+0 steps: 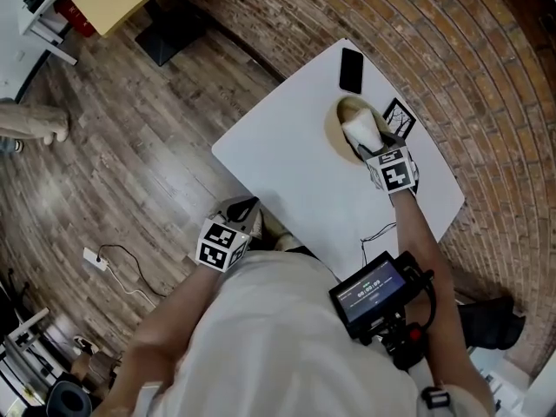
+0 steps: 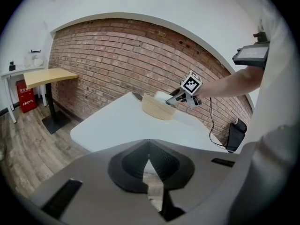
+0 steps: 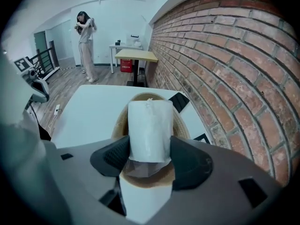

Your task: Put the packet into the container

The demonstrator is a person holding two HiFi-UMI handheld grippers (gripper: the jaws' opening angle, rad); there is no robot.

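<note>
Right gripper (image 3: 150,150) pinches packet (image 3: 150,123) by its sides, poised over container (image 3: 183,125) near table's (image 3: 93,111) far edge for the drop; left gripper (image 2: 149,161) idle, jaws pressed together.

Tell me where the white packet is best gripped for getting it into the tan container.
Likely as the right claw has it: pads across the packet's two long sides near its rear end, coming in end-on from behind. The packet is a narrow oblong, so this leaves most of its length jutting forward over the container's opening.
</note>
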